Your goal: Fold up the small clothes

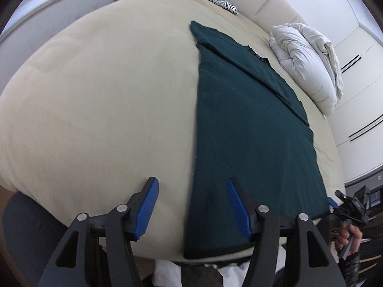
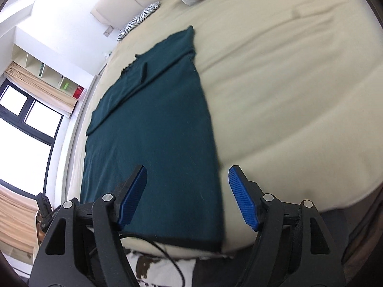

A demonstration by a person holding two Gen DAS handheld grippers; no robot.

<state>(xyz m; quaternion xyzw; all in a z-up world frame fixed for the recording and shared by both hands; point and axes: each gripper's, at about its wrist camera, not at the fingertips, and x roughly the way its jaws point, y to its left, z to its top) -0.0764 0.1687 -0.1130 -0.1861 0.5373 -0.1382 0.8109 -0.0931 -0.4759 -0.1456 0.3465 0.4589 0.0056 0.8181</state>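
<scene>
A dark green garment (image 2: 153, 129) is seen spread flat on the bed (image 2: 287, 91), the right gripper (image 2: 188, 179) held wide apart above its near edge.

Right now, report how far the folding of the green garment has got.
Done: the dark green garment lies flat on the bed, narrowed lengthwise with a sleeve folded across its far end. In hand: nothing; the left hand-held gripper and right hand-held gripper sit open at its near corners. Left: the crosswise folds.

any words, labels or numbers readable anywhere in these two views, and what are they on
None can be read.
The dark green garment on the bed shows no print or tag.
The device past the bed's right edge has a lit face, too small to read.
Items on the shelves by the window are too blurred.
</scene>
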